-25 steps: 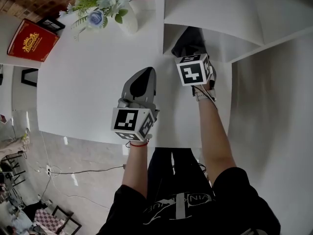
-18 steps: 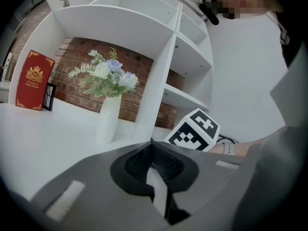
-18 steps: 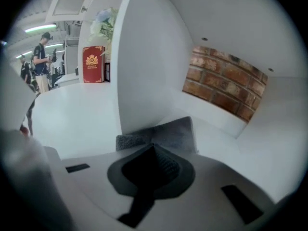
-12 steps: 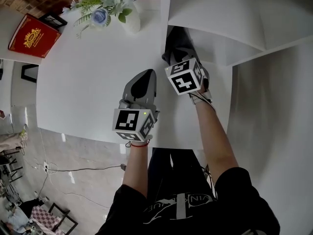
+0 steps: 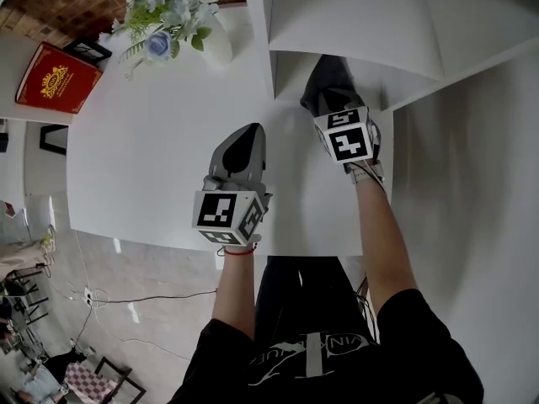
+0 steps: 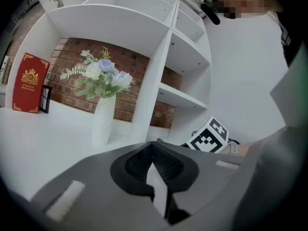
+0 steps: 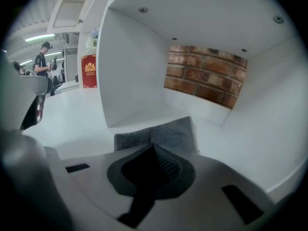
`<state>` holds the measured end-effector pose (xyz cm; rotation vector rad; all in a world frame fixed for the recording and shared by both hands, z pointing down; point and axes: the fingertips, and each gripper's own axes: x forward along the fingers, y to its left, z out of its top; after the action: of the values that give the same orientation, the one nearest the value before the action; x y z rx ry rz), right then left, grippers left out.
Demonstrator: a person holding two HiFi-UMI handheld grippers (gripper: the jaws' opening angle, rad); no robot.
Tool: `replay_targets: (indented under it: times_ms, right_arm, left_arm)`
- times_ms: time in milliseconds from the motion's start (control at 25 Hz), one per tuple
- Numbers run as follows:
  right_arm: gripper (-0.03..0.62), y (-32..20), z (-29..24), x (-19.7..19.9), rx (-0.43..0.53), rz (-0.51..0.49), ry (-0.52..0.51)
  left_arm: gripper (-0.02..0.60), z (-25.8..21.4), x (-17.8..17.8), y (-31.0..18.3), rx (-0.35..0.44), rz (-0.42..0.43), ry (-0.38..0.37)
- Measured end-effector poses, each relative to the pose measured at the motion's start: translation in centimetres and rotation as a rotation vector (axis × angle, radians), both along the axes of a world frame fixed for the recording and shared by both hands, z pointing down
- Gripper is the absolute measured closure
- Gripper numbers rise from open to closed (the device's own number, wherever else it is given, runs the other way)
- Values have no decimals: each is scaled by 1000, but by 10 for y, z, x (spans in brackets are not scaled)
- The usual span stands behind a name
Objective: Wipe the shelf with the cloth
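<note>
The cloth (image 7: 166, 133) lies flat on the shelf (image 7: 226, 143) floor, its near edge pinched by the fully closed right gripper (image 7: 153, 148) — a hold suited to dragging it across — while the left gripper (image 6: 155, 148), closed on nothing, hovers clear over the counter (image 5: 152, 141).

Lettering on the dark shirt (image 5: 307, 349) cannot be read.

Grey cloth (image 7: 163, 133), white shelf (image 7: 130, 81).
</note>
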<state>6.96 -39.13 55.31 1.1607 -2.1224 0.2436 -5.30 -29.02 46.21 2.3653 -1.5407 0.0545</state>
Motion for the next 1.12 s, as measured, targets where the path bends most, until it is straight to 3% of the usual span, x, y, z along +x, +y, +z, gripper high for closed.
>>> replay_targets:
  times_ms: [240, 680, 920, 960, 1000, 1040, 1120]
  right_arm:
    - [583, -2, 1, 47, -14, 103, -25]
    - [583, 1, -1, 83, 27, 144, -2]
    - [578, 16, -15, 79, 79, 105, -140]
    - [545, 22, -18, 77, 76, 87, -161]
    - [448, 29, -20, 75, 65, 64, -175]
    - [395, 35, -19, 72, 47, 42, -176]
    - [342, 42, -8, 69, 19, 9, -117]
  left_arm:
    - [571, 0, 4, -5, -2, 6, 0]
    - [571, -13, -2, -5, 0, -62, -31]
    - [571, -10, -17, 10, -18, -95, -44]
    - [571, -9, -19, 12, -21, -96, -45]
    - [571, -9, -20, 13, -21, -96, -46]
    - [571, -11, -20, 13, -19, -94, -46]
    - [571, -13, -19, 14, -14, -88, -44]
